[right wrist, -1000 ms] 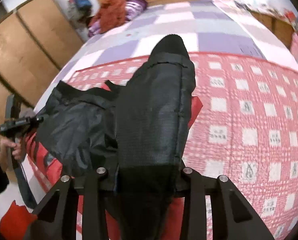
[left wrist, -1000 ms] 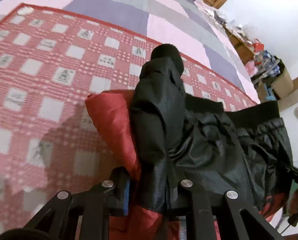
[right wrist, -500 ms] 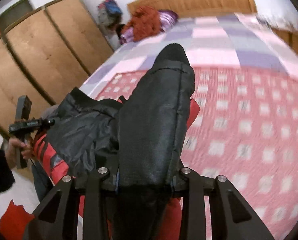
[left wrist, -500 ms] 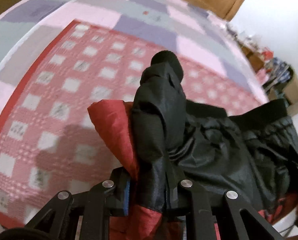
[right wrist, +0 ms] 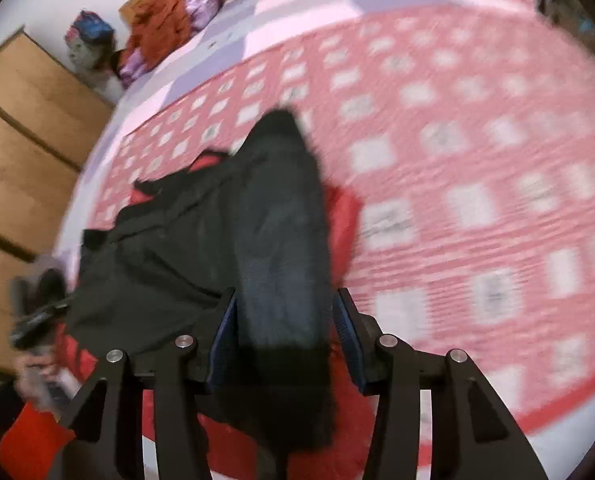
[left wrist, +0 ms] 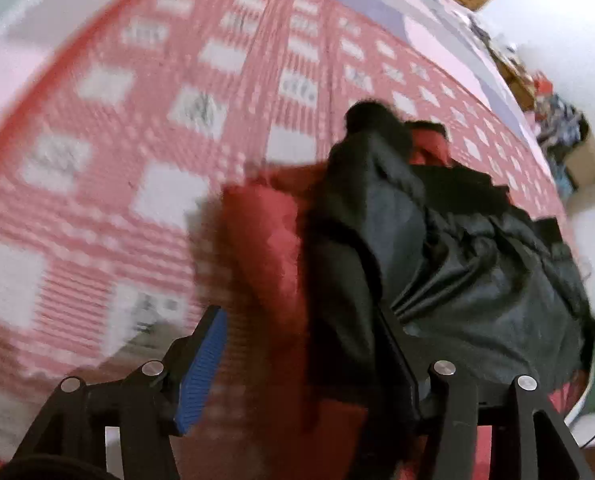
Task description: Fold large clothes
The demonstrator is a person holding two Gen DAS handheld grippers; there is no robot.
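Left wrist: both tools [left wrist: 297, 364] [right wrist: 283, 344] spread, jacket [left wrist: 437, 248] between fingers

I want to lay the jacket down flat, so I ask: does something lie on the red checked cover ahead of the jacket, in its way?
Nothing visible does. Ahead of the jacket both views show only bare cover. The clothes pile lies far beyond, off the cover.
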